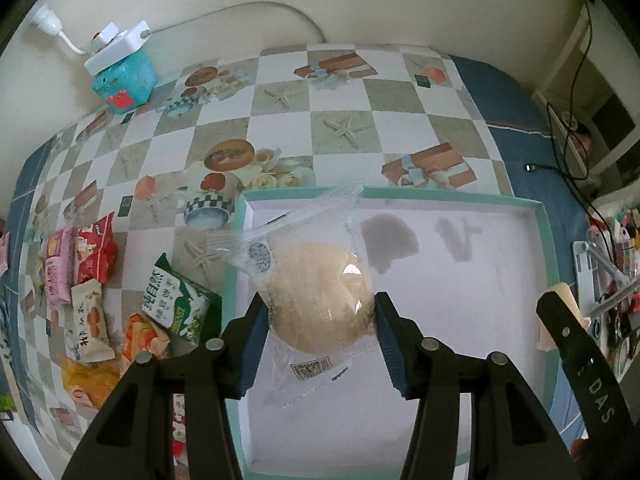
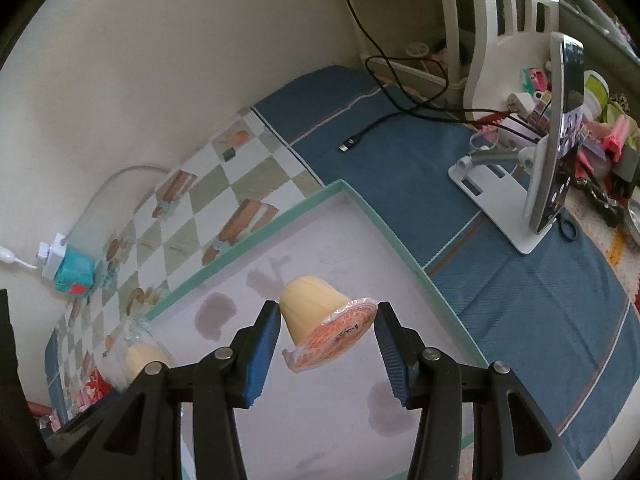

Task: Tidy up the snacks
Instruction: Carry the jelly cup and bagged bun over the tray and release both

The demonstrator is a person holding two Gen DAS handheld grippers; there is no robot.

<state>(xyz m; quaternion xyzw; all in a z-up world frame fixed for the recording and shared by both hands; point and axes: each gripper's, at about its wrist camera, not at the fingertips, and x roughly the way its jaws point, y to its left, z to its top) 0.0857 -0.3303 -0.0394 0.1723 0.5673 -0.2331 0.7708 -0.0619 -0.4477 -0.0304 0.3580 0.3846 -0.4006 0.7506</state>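
My left gripper (image 1: pixel 318 322) is shut on a round pale cake in a clear wrapper (image 1: pixel 320 298) and holds it above the left part of a shallow white box with a teal rim (image 1: pixel 544 240). My right gripper (image 2: pixel 326 340) is shut on a yellow jelly cup with an orange lid (image 2: pixel 320 320), held tilted above the same box (image 2: pixel 380 220). The wrapped cake also shows in the right wrist view (image 2: pixel 140 354) at lower left. Several snack packets (image 1: pixel 96 280) lie on the tablecloth left of the box, among them a green and white one (image 1: pixel 176 300).
A teal toy box with a white power strip on it (image 1: pixel 120 68) stands at the far left by the wall. A phone on a white stand (image 2: pixel 552 152) and a black cable (image 2: pixel 352 144) are right of the box. Clutter lies at the far right.
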